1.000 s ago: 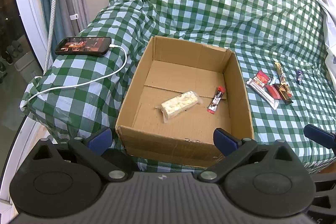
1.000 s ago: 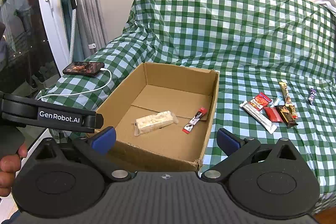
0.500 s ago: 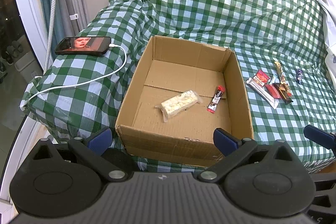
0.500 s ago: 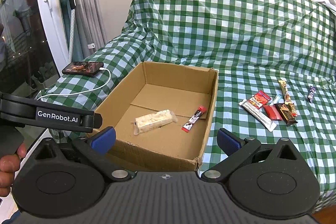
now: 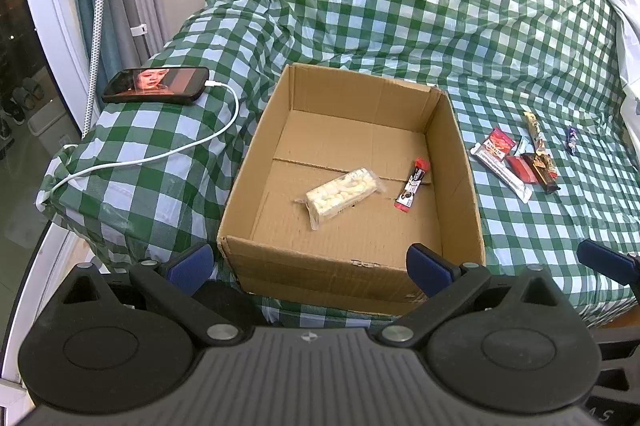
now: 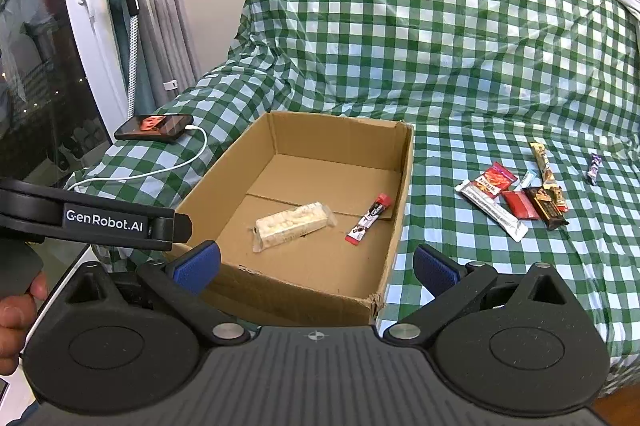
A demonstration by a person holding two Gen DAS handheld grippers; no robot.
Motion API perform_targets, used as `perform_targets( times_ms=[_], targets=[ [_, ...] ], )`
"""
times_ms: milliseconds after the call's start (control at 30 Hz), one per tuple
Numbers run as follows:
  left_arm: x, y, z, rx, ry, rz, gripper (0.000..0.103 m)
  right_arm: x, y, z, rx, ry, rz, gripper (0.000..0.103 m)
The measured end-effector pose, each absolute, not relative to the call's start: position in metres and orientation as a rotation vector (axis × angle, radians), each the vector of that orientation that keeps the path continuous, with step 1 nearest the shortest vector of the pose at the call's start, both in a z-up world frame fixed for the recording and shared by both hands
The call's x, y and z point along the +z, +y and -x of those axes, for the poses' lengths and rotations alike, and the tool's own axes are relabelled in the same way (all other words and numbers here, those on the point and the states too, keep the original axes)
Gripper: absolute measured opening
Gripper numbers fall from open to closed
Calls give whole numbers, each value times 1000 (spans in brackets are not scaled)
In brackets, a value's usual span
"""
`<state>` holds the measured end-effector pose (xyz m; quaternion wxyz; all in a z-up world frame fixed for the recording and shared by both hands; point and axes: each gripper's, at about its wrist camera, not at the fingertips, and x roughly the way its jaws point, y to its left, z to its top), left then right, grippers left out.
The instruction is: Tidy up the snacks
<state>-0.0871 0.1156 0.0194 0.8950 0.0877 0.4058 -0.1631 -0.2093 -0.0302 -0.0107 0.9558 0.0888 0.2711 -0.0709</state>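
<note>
Left gripper fingers spread wide, blue rubbery pads, holding nothing, hovering at the near wall of the cardboard box. Right gripper fingers also wide and empty, over the box's near right corner. Box is open-topped, corrugated brown, rectangular, near corner frayed. Inside on its floor: a clear-wrapped pale nougat bar, lumpy, and just beside it a thin red-black stick pack. Right of the box on the glossy green-white checked bed cover: a cluster of flat foil snack wrappers, touching or overlapping, and a small purple candy apart. Phone with white cable lies left.
</note>
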Motion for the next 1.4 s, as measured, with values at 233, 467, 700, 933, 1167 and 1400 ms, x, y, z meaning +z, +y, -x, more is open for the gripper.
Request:
perform_targets(
  times_ms=[233,467,700,933,1167,1400],
  targets=[
    [16,109,82,-337,861,-197,103,-16,-32,204,-151,558,-199,102],
    [15,99,78,-335,877,-216,103,-22,-40,202,-152,566,-230,102],
    [14,83,74,-339,893,-236,103,-27,-54,199,-159,572,-267,102],
    [15,51,70,-372,900,-273,103,-31,-79,205,-202,566,-311,102],
    [15,0,66,-433,918,-301,103,-40,-121,213,-294,564,-371,102],
    [8,-74,57,-495,949,-334,103,-52,-182,227,-434,545,-424,102]
  ],
)
